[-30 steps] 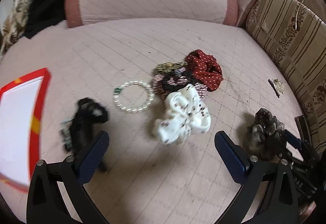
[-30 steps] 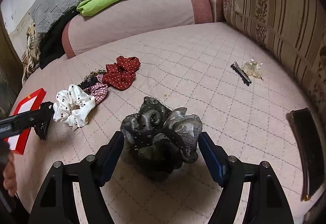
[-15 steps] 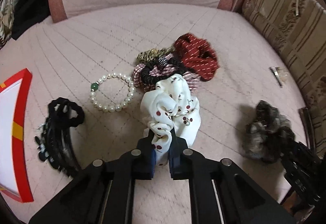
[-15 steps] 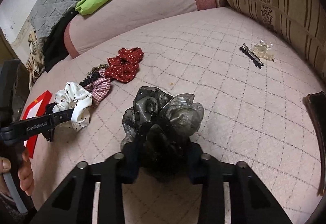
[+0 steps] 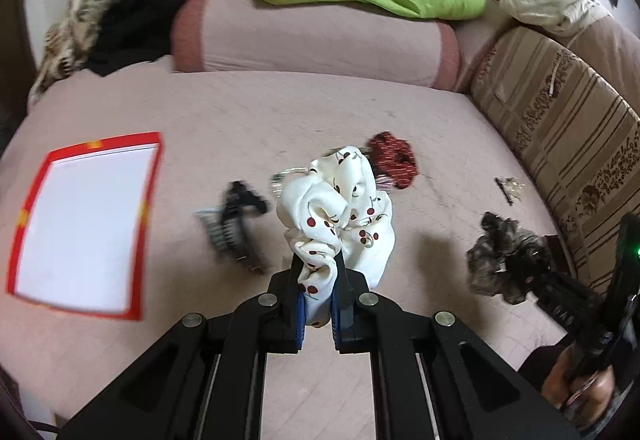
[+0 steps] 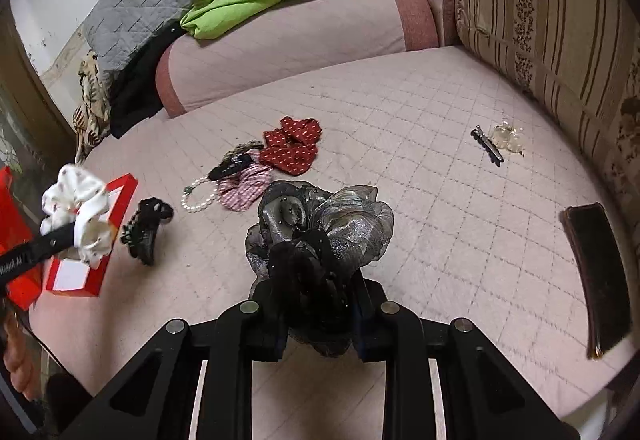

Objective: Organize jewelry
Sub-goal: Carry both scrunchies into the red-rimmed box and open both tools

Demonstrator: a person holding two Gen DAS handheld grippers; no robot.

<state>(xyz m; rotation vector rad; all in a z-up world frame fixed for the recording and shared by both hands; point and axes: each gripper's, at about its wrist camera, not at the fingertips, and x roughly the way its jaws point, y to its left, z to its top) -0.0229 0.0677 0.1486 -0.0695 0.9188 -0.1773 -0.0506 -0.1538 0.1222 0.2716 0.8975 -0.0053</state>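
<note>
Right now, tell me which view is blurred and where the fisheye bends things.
Left wrist: motion blur smears the black clip and red box; white scrunchie stays sharp. Right wrist: crisp throughout, grey scrunchie sharp; quilt lines bow outward near edges.

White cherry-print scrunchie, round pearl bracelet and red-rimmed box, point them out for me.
white cherry-print scrunchie [image 5: 340,212], left wrist view, on its bunched fabric above the left gripper [image 5: 318,306].
round pearl bracelet [image 6: 199,200], right wrist view, on the bead loop's lower arc.
red-rimmed box [image 5: 154,176], left wrist view, on its right rim.
</note>
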